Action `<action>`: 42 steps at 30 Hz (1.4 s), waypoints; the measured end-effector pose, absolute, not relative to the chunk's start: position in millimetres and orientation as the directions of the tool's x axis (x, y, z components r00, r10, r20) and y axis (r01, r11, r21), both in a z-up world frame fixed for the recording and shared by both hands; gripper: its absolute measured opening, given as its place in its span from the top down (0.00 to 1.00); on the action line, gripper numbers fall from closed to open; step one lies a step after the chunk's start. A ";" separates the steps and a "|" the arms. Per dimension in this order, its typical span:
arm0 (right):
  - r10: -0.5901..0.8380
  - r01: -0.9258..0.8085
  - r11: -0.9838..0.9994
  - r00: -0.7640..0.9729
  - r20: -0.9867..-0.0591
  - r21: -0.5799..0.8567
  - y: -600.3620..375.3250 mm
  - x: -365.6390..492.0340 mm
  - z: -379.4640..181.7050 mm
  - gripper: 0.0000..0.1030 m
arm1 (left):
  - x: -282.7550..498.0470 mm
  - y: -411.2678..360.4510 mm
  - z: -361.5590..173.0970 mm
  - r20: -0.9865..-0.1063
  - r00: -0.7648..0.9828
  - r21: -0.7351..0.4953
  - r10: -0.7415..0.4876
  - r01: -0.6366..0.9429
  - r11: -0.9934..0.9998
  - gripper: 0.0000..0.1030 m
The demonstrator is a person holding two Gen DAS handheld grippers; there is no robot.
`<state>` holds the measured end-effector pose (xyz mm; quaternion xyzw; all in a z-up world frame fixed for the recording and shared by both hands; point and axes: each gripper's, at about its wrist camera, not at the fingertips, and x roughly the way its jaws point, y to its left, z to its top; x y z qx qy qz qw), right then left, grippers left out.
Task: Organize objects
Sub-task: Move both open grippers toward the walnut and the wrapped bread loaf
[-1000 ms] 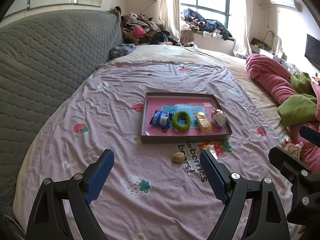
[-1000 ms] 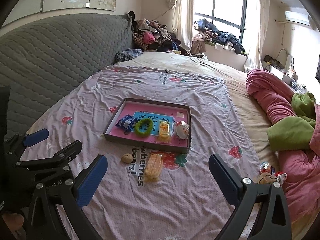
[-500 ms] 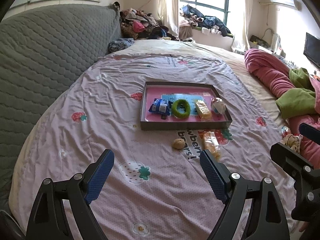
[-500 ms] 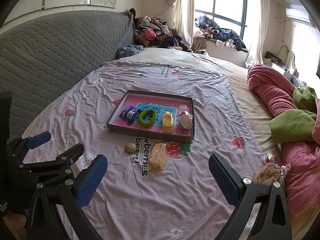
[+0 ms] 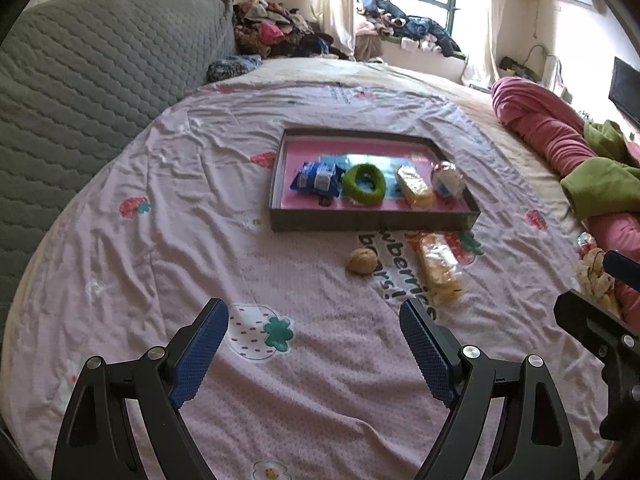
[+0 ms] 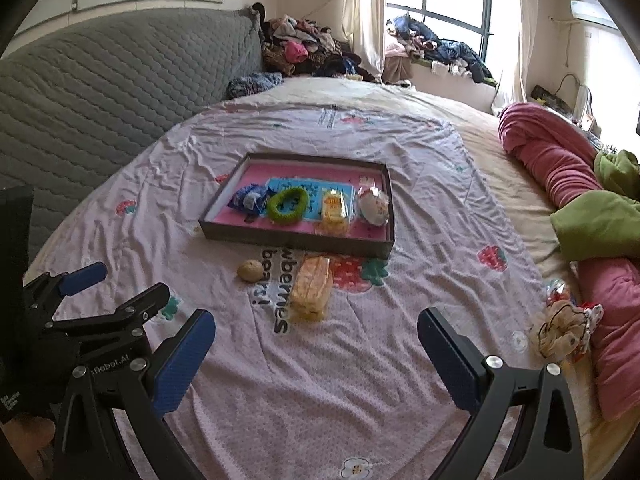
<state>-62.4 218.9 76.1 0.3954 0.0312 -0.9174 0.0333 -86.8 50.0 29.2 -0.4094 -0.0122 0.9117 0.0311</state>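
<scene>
A dark tray with a pink floor (image 5: 376,222) (image 6: 296,242) lies on the pink strawberry bedsheet. In it are a blue packet (image 5: 314,176) (image 6: 248,199), a green ring (image 5: 364,184) (image 6: 288,205), a yellow snack bar (image 5: 416,186) (image 6: 335,209) and a white wrapped item (image 5: 446,178) (image 6: 374,205). In front of the tray lie a walnut (image 5: 362,261) (image 6: 251,270) and a clear bag of biscuits (image 5: 438,270) (image 6: 312,286). My left gripper (image 5: 314,348) and right gripper (image 6: 316,354) are open and empty, above the sheet, short of these items.
A grey quilted headboard (image 5: 80,80) runs along the left. A rolled red blanket and green cloth (image 6: 580,192) lie at the right, with small trinkets (image 6: 564,328) by them. Clothes are piled at the far end by the window (image 6: 304,48).
Both grippers have drawn back and tilted slightly; the tray and loose items now sit higher and farther in both views. Jaws stay open. Nothing on the bed has moved.
</scene>
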 end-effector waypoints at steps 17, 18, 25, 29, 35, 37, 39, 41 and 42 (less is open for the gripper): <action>-0.040 0.107 -0.994 -0.642 -0.766 -0.037 218.7 -89.8 24.5 0.01 | -123.5 54.6 -11.3 -0.768 -0.633 -0.063 0.097 -0.076 -0.995 0.14; -0.038 0.107 -0.993 -0.639 -0.769 -0.040 218.8 -91.6 21.5 0.01 | -125.1 55.0 -12.4 -0.768 -0.633 -0.064 0.099 -0.078 -0.995 0.14; -0.034 0.110 -0.993 -0.628 -0.778 -0.044 218.7 -101.9 8.3 0.01 | -137.5 61.4 -21.5 -0.773 -0.626 -0.058 0.102 -0.090 -0.994 0.14; -0.033 0.113 -0.993 -0.616 -0.787 -0.046 218.2 -108.4 -0.9 0.01 | -146.0 65.3 -25.8 -0.774 -0.624 -0.060 0.112 -0.103 -0.993 0.14; -0.038 0.115 -0.993 -0.606 -0.794 -0.040 217.5 -119.4 -13.8 0.01 | -159.5 69.1 -33.9 -0.777 -0.620 -0.059 0.114 -0.109 -0.992 0.14; -0.039 0.115 -0.993 -0.604 -0.796 -0.039 217.7 -122.0 -16.7 0.01 | -163.0 69.0 -35.6 -0.776 -0.620 -0.063 0.117 -0.109 -0.992 0.14; -0.037 0.113 -0.993 -0.600 -0.799 -0.039 218.3 -126.0 -20.5 0.01 | -166.9 68.9 -37.6 -0.777 -0.618 -0.064 0.119 -0.110 -0.992 0.14; -0.037 0.108 -0.994 -0.599 -0.800 -0.034 219.8 -129.7 -22.9 0.01 | -170.8 68.7 -40.2 -0.779 -0.615 -0.064 0.120 -0.111 -0.992 0.14; -0.038 0.107 -0.994 -0.599 -0.800 -0.033 220.0 -131.8 -23.8 0.01 | -172.4 68.6 -41.4 -0.779 -0.615 -0.068 0.124 -0.113 -0.991 0.14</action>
